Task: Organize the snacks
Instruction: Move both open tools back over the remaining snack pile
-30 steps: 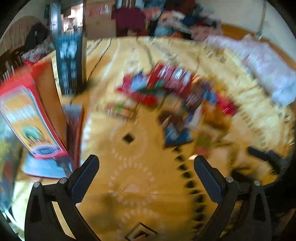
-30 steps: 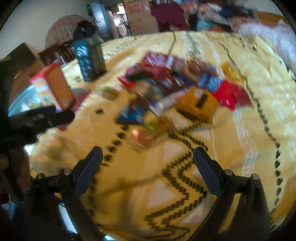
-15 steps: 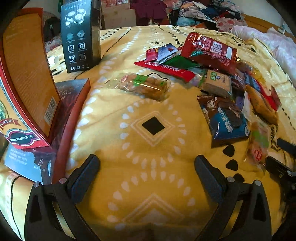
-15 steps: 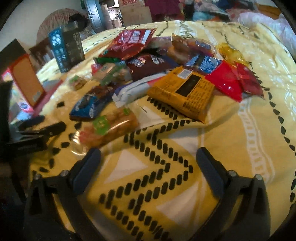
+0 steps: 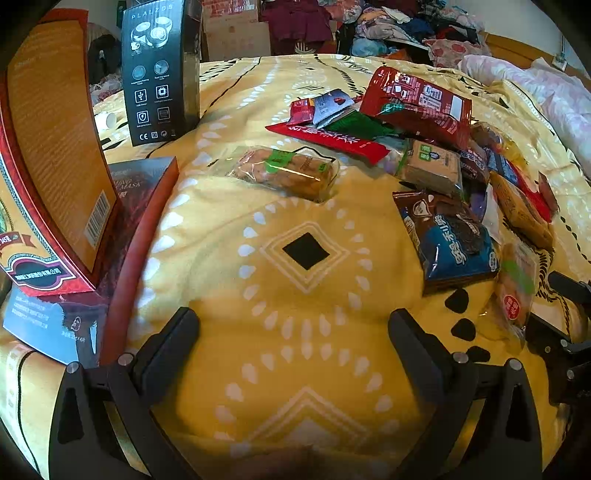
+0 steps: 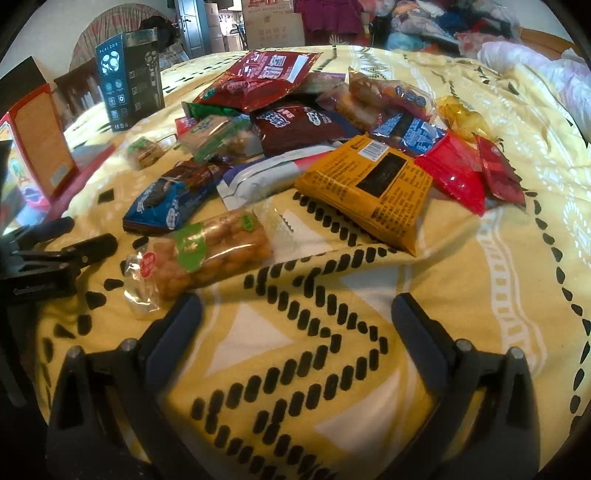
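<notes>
Several snack packets lie in a loose pile on a yellow patterned bedspread [image 5: 306, 369]. In the left wrist view a clear-wrapped pastry [image 5: 288, 171] lies ahead, a big red bag [image 5: 417, 105] behind it and a blue cookie pack [image 5: 454, 243] to the right. My left gripper [image 5: 293, 332] is open and empty, low over bare bedspread. In the right wrist view a clear pack of golden puffs [image 6: 207, 254] lies just ahead-left of my right gripper [image 6: 295, 321], which is open and empty. An orange packet [image 6: 369, 188] lies beyond. The left gripper shows at the left edge [image 6: 55, 251].
A tall black box [image 5: 159, 70] and an orange-red box [image 5: 55, 158] stand at the left, with a flat dark red box [image 5: 136, 221] lying beside them. Piled clothes [image 5: 388, 26] and a pink blanket [image 5: 546, 92] lie beyond the bed.
Both grippers have come lower and closer to the snack pile, and the views have steadied from blur. Both stay open and empty.
</notes>
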Demonstrator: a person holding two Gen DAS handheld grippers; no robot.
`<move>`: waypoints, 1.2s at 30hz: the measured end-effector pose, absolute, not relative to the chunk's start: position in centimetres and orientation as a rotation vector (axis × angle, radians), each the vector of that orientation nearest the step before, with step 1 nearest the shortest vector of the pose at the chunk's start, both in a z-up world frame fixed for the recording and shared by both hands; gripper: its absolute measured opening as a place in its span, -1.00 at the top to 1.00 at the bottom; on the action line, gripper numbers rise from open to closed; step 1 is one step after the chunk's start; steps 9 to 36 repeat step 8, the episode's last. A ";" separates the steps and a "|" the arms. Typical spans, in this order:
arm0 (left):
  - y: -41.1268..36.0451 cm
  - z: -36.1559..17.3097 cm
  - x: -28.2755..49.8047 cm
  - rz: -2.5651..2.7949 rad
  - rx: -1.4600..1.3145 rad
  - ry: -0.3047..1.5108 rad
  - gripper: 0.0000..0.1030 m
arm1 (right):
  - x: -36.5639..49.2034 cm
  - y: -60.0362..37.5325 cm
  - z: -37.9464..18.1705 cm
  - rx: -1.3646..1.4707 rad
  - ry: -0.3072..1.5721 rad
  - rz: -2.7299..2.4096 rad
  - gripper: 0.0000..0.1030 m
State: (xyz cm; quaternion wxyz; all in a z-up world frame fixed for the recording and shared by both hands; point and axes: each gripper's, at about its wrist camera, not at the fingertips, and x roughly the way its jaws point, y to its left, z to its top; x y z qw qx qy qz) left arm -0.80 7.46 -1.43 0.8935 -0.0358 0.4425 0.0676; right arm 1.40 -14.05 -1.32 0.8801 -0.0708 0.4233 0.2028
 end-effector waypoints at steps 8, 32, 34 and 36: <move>7.4 -1.5 -0.6 0.139 -0.069 0.916 -1.00 | 1.5 -14.0 -1.4 -0.146 0.882 0.423 -1.00; 7.4 -1.5 -0.6 0.139 -0.069 0.916 -1.00 | 1.5 -14.0 -1.4 -0.146 0.882 0.423 -1.00; 7.4 -1.5 -0.6 0.139 -0.069 0.916 -1.00 | 1.5 -14.0 -1.4 -0.146 0.882 0.423 -1.00; 7.4 -1.5 -0.6 0.139 -0.069 0.916 -1.00 | 1.5 -14.0 -1.4 -0.146 0.882 0.423 -1.00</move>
